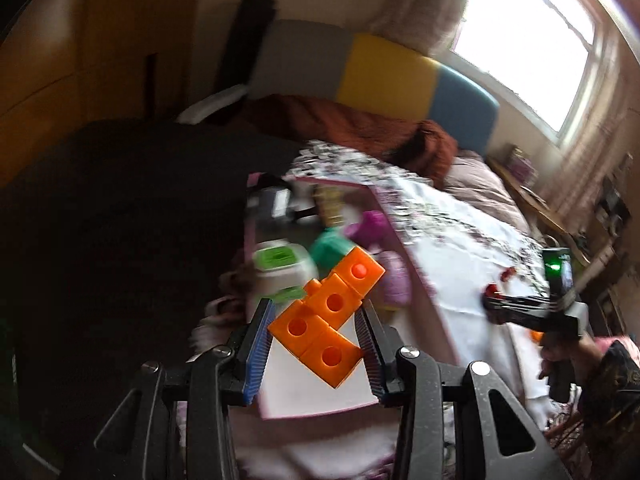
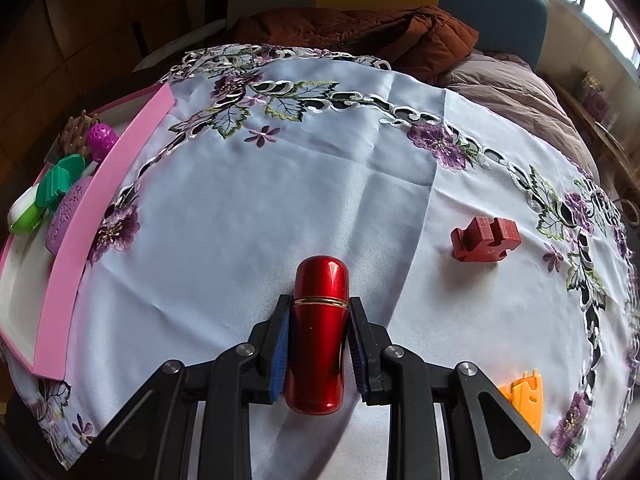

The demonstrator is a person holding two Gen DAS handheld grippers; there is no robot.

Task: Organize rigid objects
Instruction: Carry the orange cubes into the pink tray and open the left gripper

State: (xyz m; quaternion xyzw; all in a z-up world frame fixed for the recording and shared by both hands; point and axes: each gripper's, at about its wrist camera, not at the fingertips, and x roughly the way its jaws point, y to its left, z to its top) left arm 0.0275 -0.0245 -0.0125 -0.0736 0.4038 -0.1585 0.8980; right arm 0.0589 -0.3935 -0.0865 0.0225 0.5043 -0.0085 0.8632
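My left gripper (image 1: 316, 316) is shut on an orange block piece (image 1: 326, 314) made of joined cubes and holds it above the pink-rimmed tray (image 1: 404, 248). The tray holds a white and green case (image 1: 280, 268), a green piece (image 1: 330, 250) and purple items (image 1: 370, 226). My right gripper (image 2: 318, 314) is shut on a glossy red capsule-shaped case (image 2: 318, 328) just above the embroidered white cloth (image 2: 280, 200). The tray shows at the left in the right wrist view (image 2: 76, 224). A red wooden puzzle piece (image 2: 486, 238) lies on the cloth to the right.
An orange plastic piece (image 2: 524, 398) lies at the lower right of the cloth. A brown blanket (image 2: 360, 36) and a grey duvet (image 2: 516, 96) lie behind the cloth. The right gripper shows far right in the left wrist view (image 1: 500, 300). A window (image 1: 532, 36) is at the back right.
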